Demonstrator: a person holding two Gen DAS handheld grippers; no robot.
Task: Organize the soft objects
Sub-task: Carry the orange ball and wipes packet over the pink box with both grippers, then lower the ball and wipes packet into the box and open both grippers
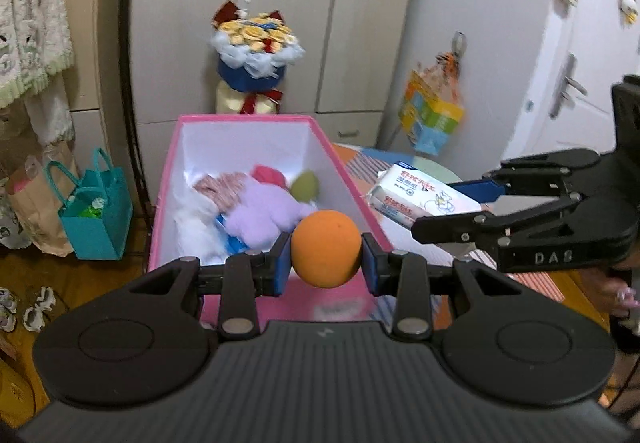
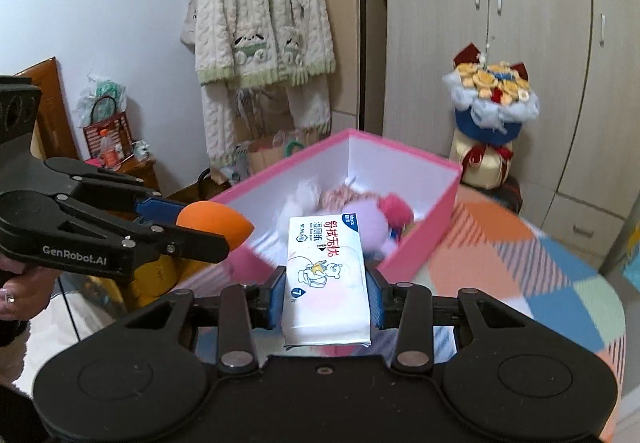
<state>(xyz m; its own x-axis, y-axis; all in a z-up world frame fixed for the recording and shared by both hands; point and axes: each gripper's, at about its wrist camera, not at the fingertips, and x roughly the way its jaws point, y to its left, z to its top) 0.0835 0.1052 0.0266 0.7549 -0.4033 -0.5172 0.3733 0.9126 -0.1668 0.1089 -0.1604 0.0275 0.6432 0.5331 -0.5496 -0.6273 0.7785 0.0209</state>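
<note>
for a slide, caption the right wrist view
Right gripper holds a tissue pack before the pink box; left gripper grips an orange sponge.

The sponge (image 1: 325, 247) is plain orange; the box (image 1: 174, 163) pink outside, white within. The tissue pack (image 2: 326, 275) is white with red lettering — the tablecloth (image 2: 520, 263) a patchwork of orange, blue, stripes.

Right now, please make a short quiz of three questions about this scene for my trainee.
1. True or false: the left gripper is shut on the orange sponge.
2. What does the right gripper hold? A) plush toy B) tissue pack C) bag
3. What colour is the outside of the box on the table?

Key: 1 true. 2 B, the tissue pack. 3 pink.
</note>
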